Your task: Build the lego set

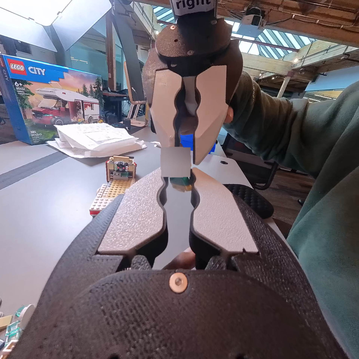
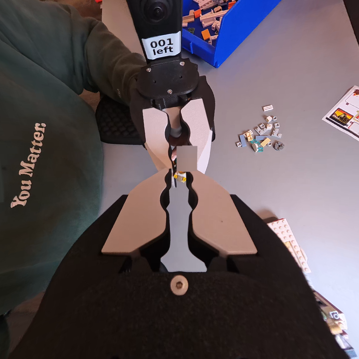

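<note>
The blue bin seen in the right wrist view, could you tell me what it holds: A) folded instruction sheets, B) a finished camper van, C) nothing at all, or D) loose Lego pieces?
D: the blue bin at the top of the view holds a jumble of loose white, tan and orange Lego pieces.

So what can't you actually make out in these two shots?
- Minifigure: a mosaic patch covers its upper part in both views; the left gripper and right gripper hide its sides.
- Partly built camper: cut off by the right gripper's body in the right wrist view.
- Loose pieces: too small to identify individually.
</note>
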`<action>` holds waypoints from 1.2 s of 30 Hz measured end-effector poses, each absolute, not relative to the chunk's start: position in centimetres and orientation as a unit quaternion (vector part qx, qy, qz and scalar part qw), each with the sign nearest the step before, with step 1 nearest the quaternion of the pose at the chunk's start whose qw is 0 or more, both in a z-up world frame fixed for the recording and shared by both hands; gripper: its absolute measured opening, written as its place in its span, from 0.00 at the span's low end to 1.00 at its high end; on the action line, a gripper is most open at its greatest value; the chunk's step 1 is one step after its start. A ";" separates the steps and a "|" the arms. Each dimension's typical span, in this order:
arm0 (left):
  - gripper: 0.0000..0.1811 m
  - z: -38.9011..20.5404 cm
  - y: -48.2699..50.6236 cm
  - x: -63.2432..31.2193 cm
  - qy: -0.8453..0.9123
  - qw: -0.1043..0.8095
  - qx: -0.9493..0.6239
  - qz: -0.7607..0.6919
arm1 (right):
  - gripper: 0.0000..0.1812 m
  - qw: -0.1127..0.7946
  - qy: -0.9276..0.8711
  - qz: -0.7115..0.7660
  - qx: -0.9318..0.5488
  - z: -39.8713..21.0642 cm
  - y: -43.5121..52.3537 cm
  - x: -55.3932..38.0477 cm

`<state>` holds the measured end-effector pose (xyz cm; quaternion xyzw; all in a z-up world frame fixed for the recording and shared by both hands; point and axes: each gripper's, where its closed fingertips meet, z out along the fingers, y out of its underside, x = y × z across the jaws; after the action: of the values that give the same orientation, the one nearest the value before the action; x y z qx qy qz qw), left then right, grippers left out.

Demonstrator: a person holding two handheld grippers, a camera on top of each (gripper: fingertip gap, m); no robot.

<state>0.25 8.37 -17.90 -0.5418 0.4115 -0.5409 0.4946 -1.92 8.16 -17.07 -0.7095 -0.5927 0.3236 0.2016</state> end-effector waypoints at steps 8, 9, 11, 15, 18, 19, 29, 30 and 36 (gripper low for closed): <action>0.11 -17.6 7.9 0.3 0.417 0.491 -0.531 -0.550 | 0.09 0.209 -0.602 0.331 -0.696 -16.8 7.6 -2.0; 0.11 -17.6 7.8 0.3 0.418 0.491 -0.531 -0.551 | 0.09 0.208 -0.602 0.333 -0.696 -16.8 7.6 -2.1; 0.11 -17.5 7.8 0.2 0.416 0.490 -0.529 -0.554 | 0.09 0.209 -0.601 0.332 -0.696 -16.8 7.6 -2.1; 0.11 -17.6 7.7 0.3 0.418 0.488 -0.530 -0.554 | 0.08 0.213 -0.597 0.335 -0.697 -16.7 7.7 -2.0; 0.11 -17.8 7.9 0.3 0.417 0.485 -0.534 -0.553 | 0.08 0.219 -0.595 0.332 -0.698 -16.6 7.8 -1.8; 0.11 -17.8 7.9 0.3 0.416 0.483 -0.535 -0.555 | 0.08 0.226 -0.596 0.328 -0.697 -16.6 7.9 -1.7; 0.11 -19.3 8.5 0.7 0.413 0.454 -0.572 -0.544 | 0.03 0.341 -0.682 0.213 -0.611 -16.9 6.8 -2.1; 0.11 -19.4 8.5 0.8 0.414 0.453 -0.572 -0.544 | 0.03 0.338 -0.683 0.207 -0.614 -17.3 7.0 -2.0; 0.11 -19.5 8.3 0.9 0.420 0.451 -0.572 -0.542 | 0.03 0.335 -0.671 0.213 -0.627 -18.0 7.7 -1.9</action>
<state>0.88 8.27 -19.53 -0.5717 0.4195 -0.5423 0.4506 -1.87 7.72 -17.96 -0.6266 -0.6708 0.2126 0.3350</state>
